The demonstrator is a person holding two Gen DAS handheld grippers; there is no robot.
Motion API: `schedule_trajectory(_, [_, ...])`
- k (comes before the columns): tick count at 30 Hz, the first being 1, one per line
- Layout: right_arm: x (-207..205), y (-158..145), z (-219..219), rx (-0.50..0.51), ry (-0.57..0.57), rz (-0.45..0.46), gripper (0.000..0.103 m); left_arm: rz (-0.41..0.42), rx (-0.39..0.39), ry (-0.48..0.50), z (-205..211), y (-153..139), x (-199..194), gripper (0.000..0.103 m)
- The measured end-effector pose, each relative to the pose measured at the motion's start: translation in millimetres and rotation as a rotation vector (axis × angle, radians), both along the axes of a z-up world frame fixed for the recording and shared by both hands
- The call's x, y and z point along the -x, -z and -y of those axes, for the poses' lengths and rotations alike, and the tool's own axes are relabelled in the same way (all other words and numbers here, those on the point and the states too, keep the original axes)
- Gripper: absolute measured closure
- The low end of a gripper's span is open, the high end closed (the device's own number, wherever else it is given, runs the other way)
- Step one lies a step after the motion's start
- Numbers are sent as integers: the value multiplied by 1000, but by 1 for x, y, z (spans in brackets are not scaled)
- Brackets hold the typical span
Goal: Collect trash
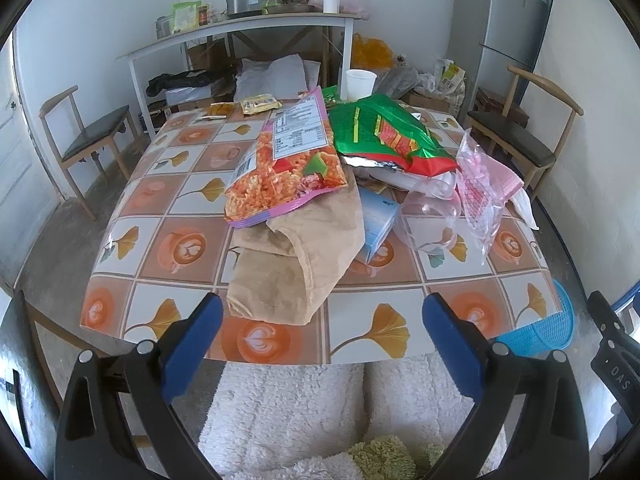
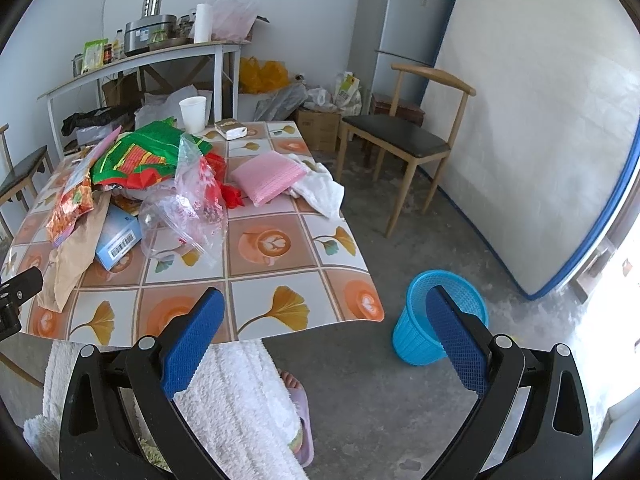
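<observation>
Table of wrappers faces both grippers, held low, jaws apart, empty.

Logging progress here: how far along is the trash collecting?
Nothing looks done: the blue basket on the floor shows no trash inside. Nothing in hand: left gripper and right gripper are open. Left: orange snack bag, green bag, brown paper bag.

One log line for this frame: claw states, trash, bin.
left claw: open, empty | right claw: open, empty | trash: piled on table, brown paper bag nearest | blue basket: on floor beside table
</observation>
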State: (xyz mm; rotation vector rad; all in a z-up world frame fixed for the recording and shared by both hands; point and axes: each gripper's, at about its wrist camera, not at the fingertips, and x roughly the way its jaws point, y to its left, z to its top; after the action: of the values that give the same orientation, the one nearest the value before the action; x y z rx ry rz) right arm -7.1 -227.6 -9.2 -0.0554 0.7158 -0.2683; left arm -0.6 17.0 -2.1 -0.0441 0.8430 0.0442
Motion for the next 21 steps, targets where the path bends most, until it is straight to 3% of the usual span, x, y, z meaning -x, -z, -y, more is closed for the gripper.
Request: schedule_trajectory(21, [-1,1,-2,-3,-2,-6,7,-13,-8,-2,-2,3,0,6])
